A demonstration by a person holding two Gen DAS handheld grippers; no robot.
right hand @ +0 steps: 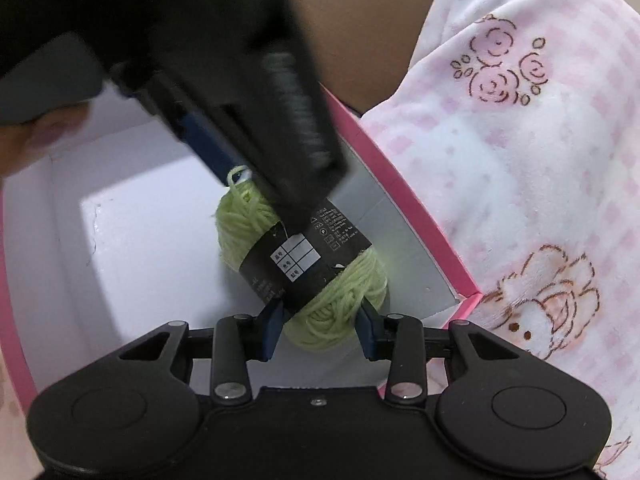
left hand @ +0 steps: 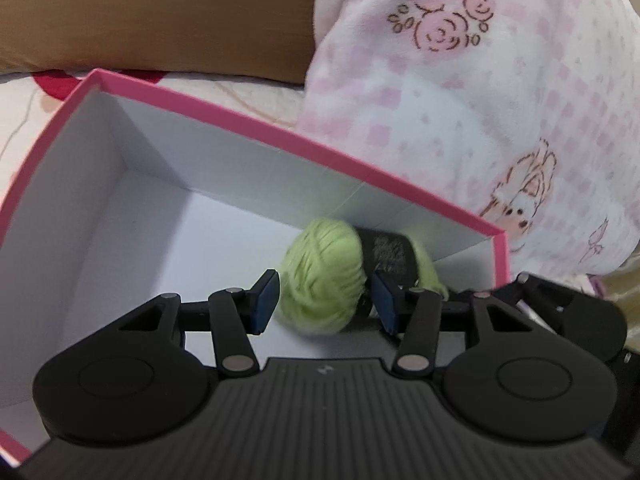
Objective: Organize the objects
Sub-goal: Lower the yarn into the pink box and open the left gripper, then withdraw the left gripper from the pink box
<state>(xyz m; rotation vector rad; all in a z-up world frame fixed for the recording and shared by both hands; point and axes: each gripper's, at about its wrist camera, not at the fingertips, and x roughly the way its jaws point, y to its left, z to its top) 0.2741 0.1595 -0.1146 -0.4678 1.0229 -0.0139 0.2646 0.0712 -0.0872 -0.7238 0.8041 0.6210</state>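
Observation:
A light green yarn skein [left hand: 324,284] with a black paper label [right hand: 304,264] lies in the far right corner of a pink box with a white inside [left hand: 240,120]. My left gripper [left hand: 326,300] has its blue pads against both sides of one end of the skein. My right gripper [right hand: 322,330] clamps the other end, one pad on the label edge and one on the wool. In the right wrist view the left gripper [right hand: 260,196] comes down from the upper left, blurred, over the skein's far end. I cannot tell whether the skein rests on the box floor.
A pink-and-white flowered blanket [left hand: 480,100] is heaped against the box's right wall [right hand: 440,248]. Something brown [left hand: 160,20] runs behind the box. A person's hand [right hand: 24,136] shows at the left edge. The left half of the box floor [left hand: 140,260] is bare.

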